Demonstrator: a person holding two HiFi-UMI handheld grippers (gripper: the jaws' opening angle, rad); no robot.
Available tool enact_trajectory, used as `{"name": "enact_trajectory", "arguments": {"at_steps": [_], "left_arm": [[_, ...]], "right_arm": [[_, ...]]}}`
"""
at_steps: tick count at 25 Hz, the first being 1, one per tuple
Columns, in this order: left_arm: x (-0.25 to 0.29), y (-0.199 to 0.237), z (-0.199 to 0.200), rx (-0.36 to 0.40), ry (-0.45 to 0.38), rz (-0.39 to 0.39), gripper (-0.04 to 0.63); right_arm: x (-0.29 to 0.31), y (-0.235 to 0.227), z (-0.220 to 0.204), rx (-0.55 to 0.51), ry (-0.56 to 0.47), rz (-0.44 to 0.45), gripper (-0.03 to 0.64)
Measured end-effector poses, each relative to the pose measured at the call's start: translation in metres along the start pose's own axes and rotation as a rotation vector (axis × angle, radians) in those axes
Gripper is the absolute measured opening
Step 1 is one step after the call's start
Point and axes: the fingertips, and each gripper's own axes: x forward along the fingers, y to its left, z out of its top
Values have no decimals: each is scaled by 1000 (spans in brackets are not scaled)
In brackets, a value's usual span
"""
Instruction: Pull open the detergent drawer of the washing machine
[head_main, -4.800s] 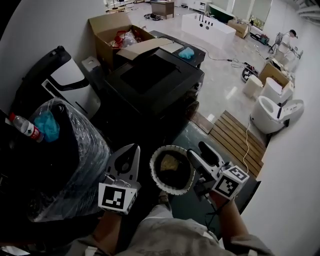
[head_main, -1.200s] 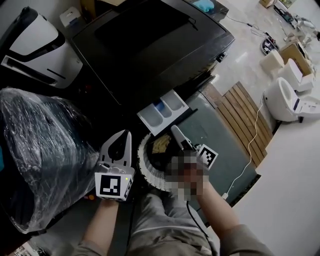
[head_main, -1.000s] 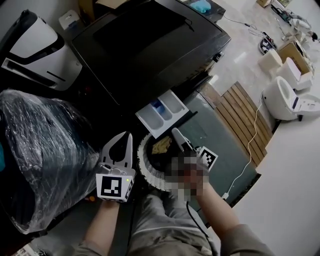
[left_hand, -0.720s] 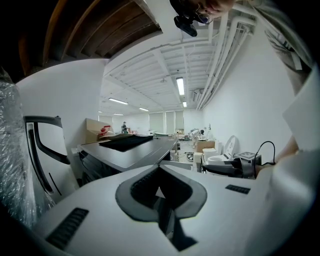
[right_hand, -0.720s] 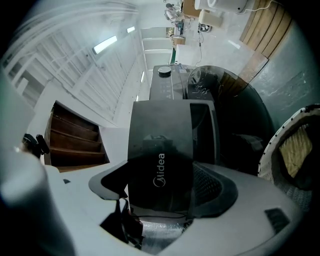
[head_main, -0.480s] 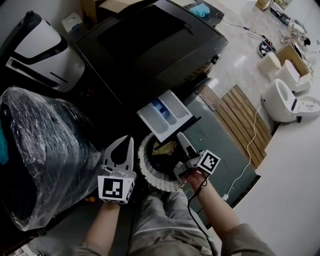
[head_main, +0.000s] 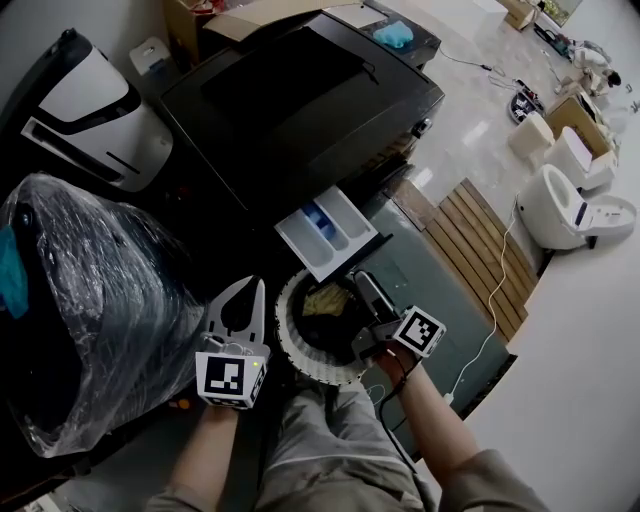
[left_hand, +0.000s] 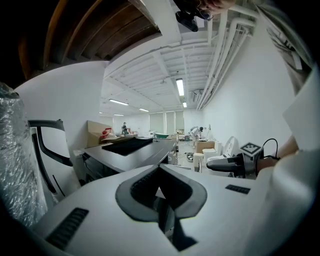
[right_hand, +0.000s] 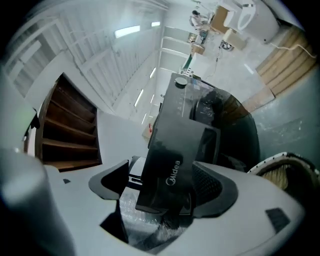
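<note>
Popping right out is being risked if tugged more: the detergent drawer (head_main: 330, 232) is sitting well out, right gripper (head_main: 362, 285) jaws being held apart, left gripper's (head_main: 250, 288) together.

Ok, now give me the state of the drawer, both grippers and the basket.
Detergent drawer: pulled out, compartments showing.
Right gripper: jaws apart, the drawer's black front panel between them, not clamped.
Left gripper: jaws together, holding nothing.
Basket: holds a yellowish cloth.
</note>
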Motion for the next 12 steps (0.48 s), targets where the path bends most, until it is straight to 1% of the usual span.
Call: {"name": "enact_trajectory", "arguments": {"at_steps": [4,6,7,8,12], "left_arm": [[-5,-2,18,12,-16,0,15],[-9,-2,28,19,-19,-2,15],[-11,-3,33,24,-22,-4,15],[-13,-3,39,30,-27,-4,15],[-25,-5,64,56,-49,0,15]], "right_arm": [[-12,37,15,-185,11,12,413],[-19,58,22,-276,0,19,389],[-23,68,26,-320,-10,20,340],[-26,78,31,-365,-19,19,271],[-41,124,43,-552,-34,32,219]]}}
